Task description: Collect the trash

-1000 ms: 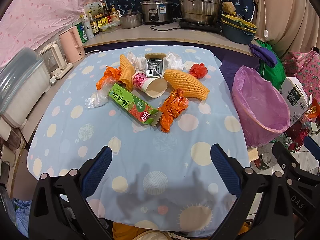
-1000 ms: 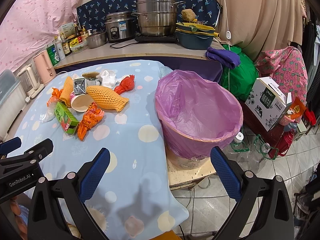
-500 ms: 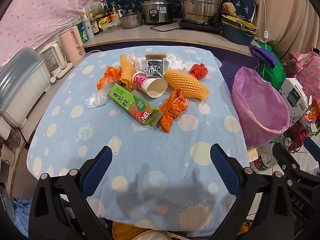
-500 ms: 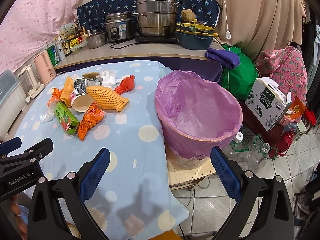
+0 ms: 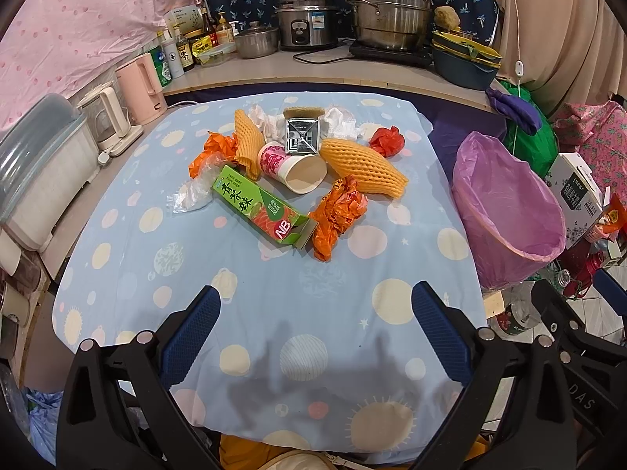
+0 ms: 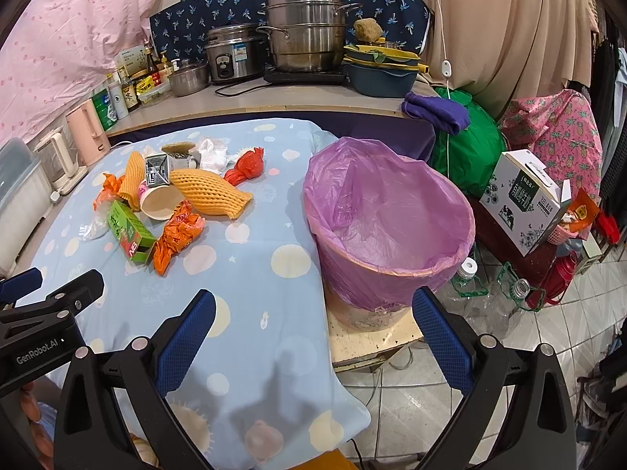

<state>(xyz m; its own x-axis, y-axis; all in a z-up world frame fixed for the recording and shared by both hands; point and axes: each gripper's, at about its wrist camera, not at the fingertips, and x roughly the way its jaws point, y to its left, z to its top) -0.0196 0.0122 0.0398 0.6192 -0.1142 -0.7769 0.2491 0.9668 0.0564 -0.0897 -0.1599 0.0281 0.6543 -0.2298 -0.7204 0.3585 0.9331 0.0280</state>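
Note:
A trash pile lies on the far middle of the blue dotted tablecloth [image 5: 243, 297]: a green carton [image 5: 262, 205], a paper cup on its side [image 5: 294, 166], orange foam nets [image 5: 362, 166], orange wrappers [image 5: 337, 215], a red wad [image 5: 388, 140], a silver carton [image 5: 302, 137] and white tissues [image 5: 337, 123]. The purple-lined bin [image 6: 388, 219] stands right of the table. My left gripper [image 5: 315, 333] is open and empty over the near table. My right gripper [image 6: 313, 333] is open and empty near the table's right edge, before the bin.
A counter behind the table holds pots [image 5: 388, 8], a rice cooker [image 5: 307, 19], bottles and pink kettles [image 5: 141, 88]. A white appliance [image 5: 39, 180] stands left. A milk box [image 6: 525, 199], plastic bottles [image 6: 470, 274] and bags crowd the floor at right.

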